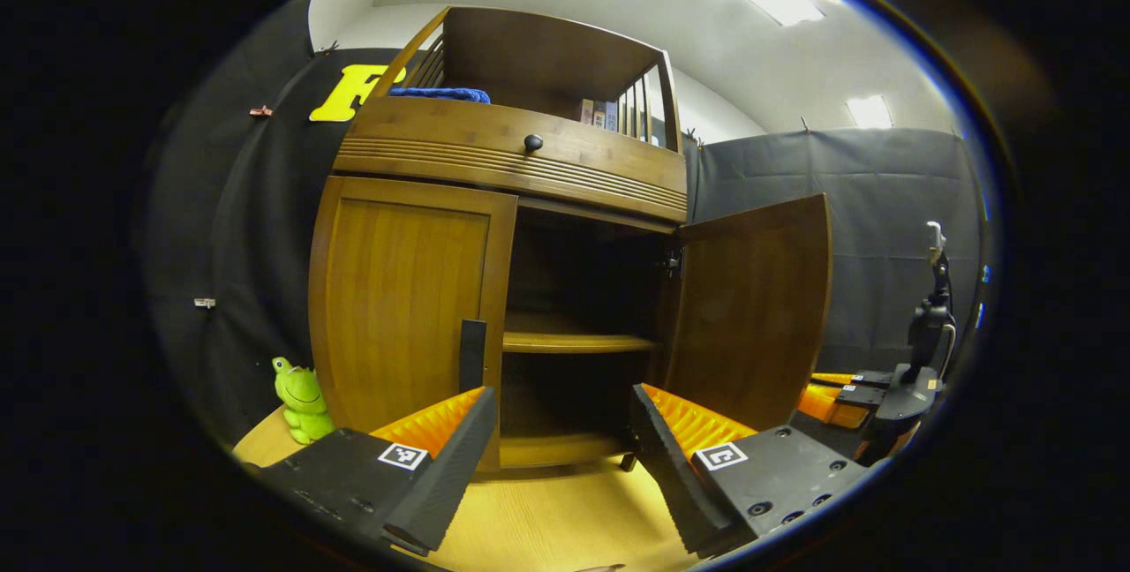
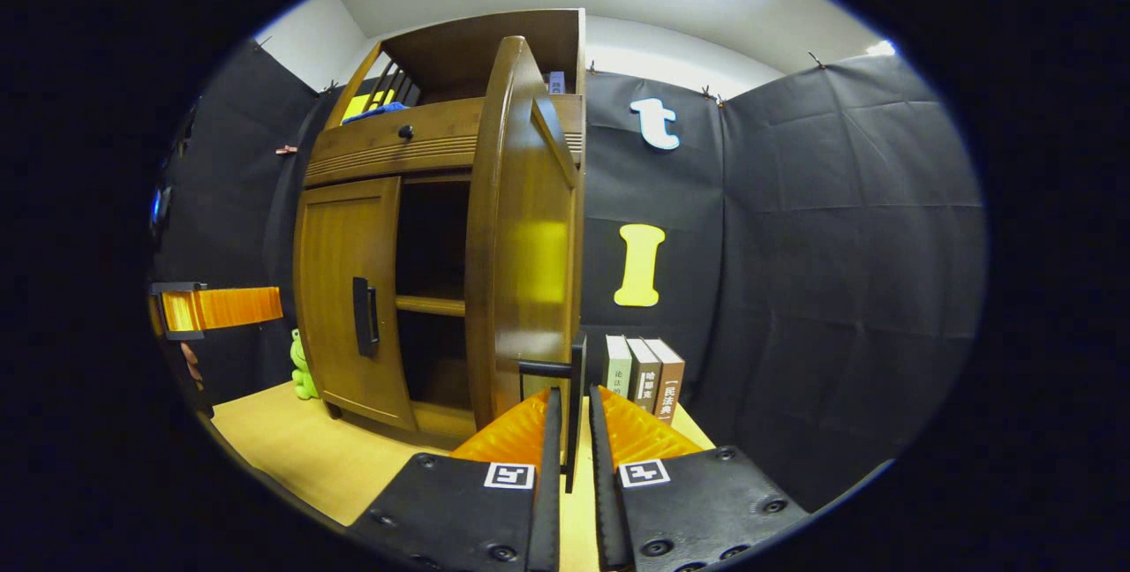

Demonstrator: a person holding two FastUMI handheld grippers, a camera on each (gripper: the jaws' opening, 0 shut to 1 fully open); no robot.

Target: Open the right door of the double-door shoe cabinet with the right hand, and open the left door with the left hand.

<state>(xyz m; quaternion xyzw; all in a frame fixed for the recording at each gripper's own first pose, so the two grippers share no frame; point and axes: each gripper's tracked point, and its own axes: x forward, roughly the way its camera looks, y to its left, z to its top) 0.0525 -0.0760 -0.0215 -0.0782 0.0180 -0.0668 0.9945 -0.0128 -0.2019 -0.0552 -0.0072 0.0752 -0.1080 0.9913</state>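
Note:
The wooden shoe cabinet [image 1: 521,157] stands ahead. Its left door [image 1: 397,307] is closed, and the dark handle [image 1: 472,356] sits just above my left finger's tip. My left gripper [image 1: 562,397] is open, aimed at the cabinet's dark inside, and holds nothing. The right door [image 1: 755,307] is swung out wide. In the right gripper view that right door [image 2: 525,237] is seen nearly edge-on, and my right gripper [image 2: 574,397] is shut on its black handle [image 2: 578,360]. The left gripper [image 2: 221,307] shows far left there, in front of the closed left door [image 2: 340,289].
A green frog toy [image 1: 300,400] sits on the wooden floor [image 1: 547,519] left of the cabinet. Three books [image 2: 644,373] stand against the black cloth wall behind the open door. A shelf [image 1: 574,342] crosses the cabinet's inside. A drawer with a round knob [image 1: 533,143] tops the doors.

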